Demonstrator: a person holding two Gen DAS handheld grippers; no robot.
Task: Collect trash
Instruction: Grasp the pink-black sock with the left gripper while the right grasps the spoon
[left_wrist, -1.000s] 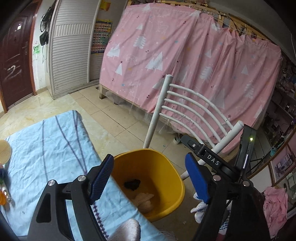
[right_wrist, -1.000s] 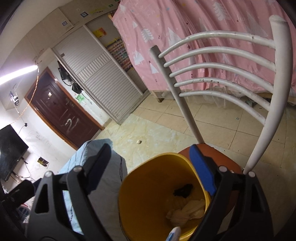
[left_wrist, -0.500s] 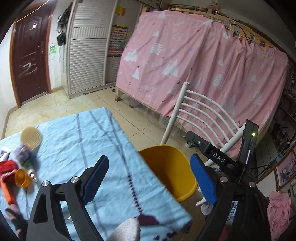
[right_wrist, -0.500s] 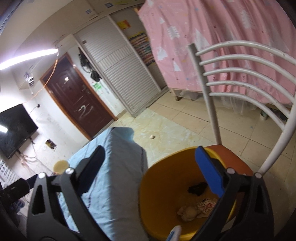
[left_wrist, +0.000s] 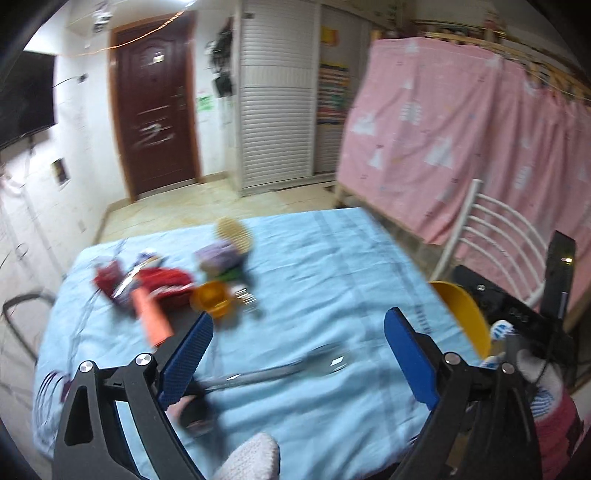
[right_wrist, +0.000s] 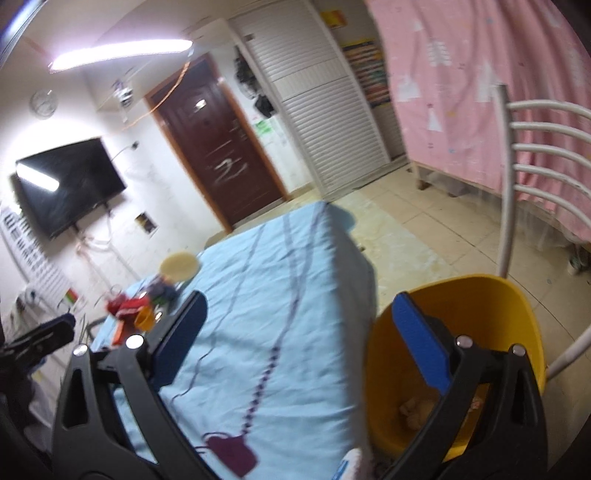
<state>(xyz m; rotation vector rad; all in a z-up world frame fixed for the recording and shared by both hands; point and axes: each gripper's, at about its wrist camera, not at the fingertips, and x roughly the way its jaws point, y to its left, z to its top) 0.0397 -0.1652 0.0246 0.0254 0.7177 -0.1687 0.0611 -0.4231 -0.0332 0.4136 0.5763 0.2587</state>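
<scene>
A yellow bin (right_wrist: 461, 350) stands on a chair beside the table and holds crumpled trash (right_wrist: 413, 410); its rim shows in the left wrist view (left_wrist: 461, 314). My left gripper (left_wrist: 295, 358) is open and empty above the blue tablecloth (left_wrist: 314, 266). A blurred pile lies at the far left of the table: red wrappers (left_wrist: 162, 280), an orange tube (left_wrist: 151, 317), an orange cup (left_wrist: 212, 299), a purple packet (left_wrist: 218, 254). A metal spoon (left_wrist: 280, 373) lies between the left gripper's fingers. My right gripper (right_wrist: 306, 339) is open and empty, over the table edge and bin.
A white slatted chair (right_wrist: 535, 177) stands behind the bin. A pink curtain (left_wrist: 461, 129) hangs at the right. A round straw-coloured disc (left_wrist: 234, 230) lies at the table's far side. A dark door (left_wrist: 155, 122) and a wall television (right_wrist: 70, 184) are beyond.
Both grippers have swung left, away from the bin and toward the table. The pile of objects and the spoon have come into the left wrist view. Both stay open.
</scene>
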